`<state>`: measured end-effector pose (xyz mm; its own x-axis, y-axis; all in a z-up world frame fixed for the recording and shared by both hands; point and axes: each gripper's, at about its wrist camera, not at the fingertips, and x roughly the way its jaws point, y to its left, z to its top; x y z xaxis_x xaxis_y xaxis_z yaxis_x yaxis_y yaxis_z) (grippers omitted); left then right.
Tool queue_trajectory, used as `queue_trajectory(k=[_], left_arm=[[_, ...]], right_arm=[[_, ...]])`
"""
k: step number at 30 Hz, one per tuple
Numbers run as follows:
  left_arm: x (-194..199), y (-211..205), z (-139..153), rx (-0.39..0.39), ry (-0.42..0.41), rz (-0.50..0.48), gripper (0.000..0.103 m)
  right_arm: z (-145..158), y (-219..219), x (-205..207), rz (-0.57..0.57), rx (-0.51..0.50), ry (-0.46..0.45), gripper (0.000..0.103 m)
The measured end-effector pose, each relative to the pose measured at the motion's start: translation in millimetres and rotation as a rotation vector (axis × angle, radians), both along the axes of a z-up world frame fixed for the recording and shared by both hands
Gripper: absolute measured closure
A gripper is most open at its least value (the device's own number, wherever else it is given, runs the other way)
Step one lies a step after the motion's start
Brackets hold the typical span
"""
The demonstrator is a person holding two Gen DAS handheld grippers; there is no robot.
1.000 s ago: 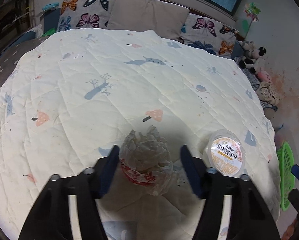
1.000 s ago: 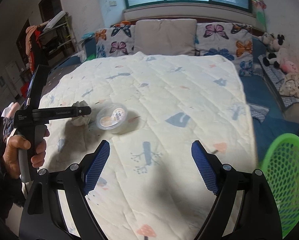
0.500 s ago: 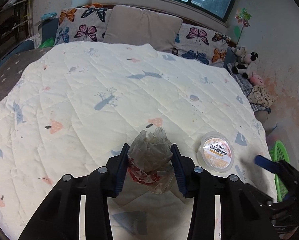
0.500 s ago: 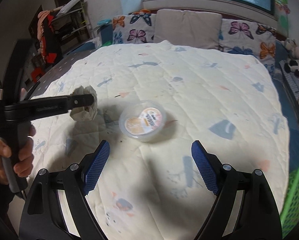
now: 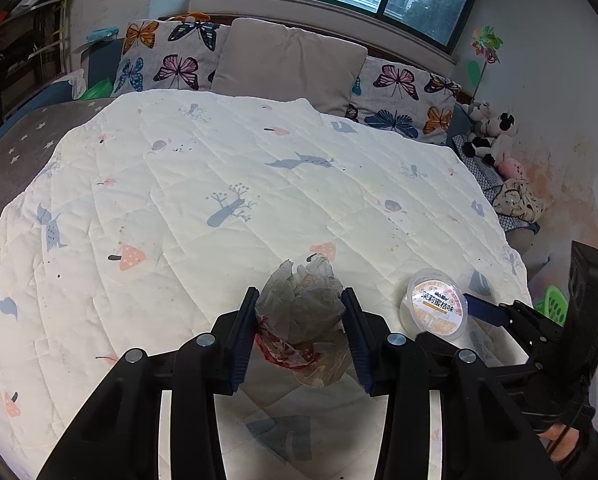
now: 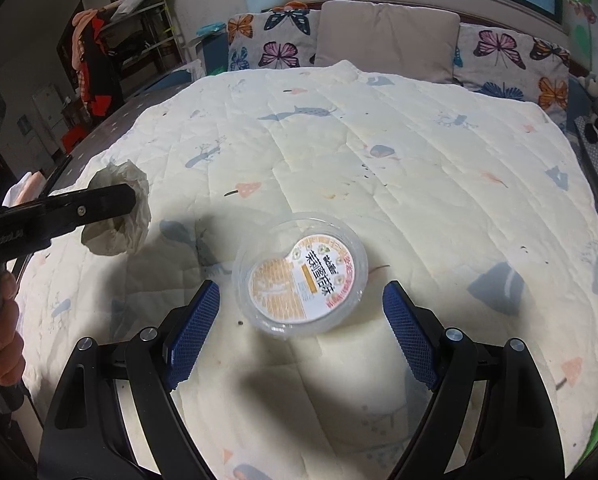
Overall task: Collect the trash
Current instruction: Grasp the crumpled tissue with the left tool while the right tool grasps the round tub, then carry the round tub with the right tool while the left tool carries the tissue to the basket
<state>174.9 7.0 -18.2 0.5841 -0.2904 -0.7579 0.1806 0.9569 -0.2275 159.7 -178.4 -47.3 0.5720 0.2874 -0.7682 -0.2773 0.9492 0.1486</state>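
**Two pieces of rubbish, one pair of tongs each**

The left tongs [image 5: 301, 336] were pinched on a crumpled wad of greyish translucent plastic wrap with a red-printed scrap [image 5: 301, 320], the blue pads pressing its two flanks so the wad bulged up between them and sagged below. The right-wrist view showed the same wad [image 6: 117, 216] hanging clear of the cream quilted bedspread with mushroom and tree prints [image 5: 179, 208], which is likely why the grip sat on its thickest part: thin film slips out unless a fat bunch of it is squeezed.

The right tongs [image 6: 301, 330] stood wide, with nothing between the blue ribbed pads. Just ahead of them, roughly centred on the gap, lay a round clear plastic tub with an orange-and-white printed lid [image 6: 301, 276], flat on the bedspread and untouched. Its position suited a straddling grasp (the tub looked only a little narrower than the gap, so the margin was slim). In the left-wrist view the same tub [image 5: 435, 306] sat to the right of the left tongs, with one blue pad of the right tongs just beside it.

A green perforated plastic basket [image 5: 553, 304] showed beyond the bedspread's right edge, far right of both tongs; I judged it the place for the rubbish. Holding one piece while reaching for the other would save a trip.
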Motion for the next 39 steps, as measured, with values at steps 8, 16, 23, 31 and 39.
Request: queue_trajectory(k=[8, 16, 23, 31, 39], left_arm=[[0.0, -1.2, -1.5, -0.005, 0.006, -0.002, 0.062], [-3.0, -4.0, 0.7, -0.003, 0.002, -0.007, 0.062], [-12.1, -18.3, 9.0, -0.002, -0.015, -0.034, 0.062], [-25.0, -46.9, 20.2, -0.004, -0.034, -0.091, 0.062], [-37.2, -84.5, 27.6, -0.011, -0.042, -0.160, 0.062]], right_arm=[[-3.3, -0.2, 4.2, -0.001, 0.012, 0.002, 0.036], [2.7, -3.5, -4.4, -0.004, 0.025, -0.018, 0.039], [17.4, -18.0, -30.9, -0.010, 0.047, -0.056, 0.039], [33.1, -41.2, -70.3, -0.031, 0.057, -0.102, 0.039], [48.1, -70.3, -107.0, -0.073, 0.050, -0.145, 0.039]])
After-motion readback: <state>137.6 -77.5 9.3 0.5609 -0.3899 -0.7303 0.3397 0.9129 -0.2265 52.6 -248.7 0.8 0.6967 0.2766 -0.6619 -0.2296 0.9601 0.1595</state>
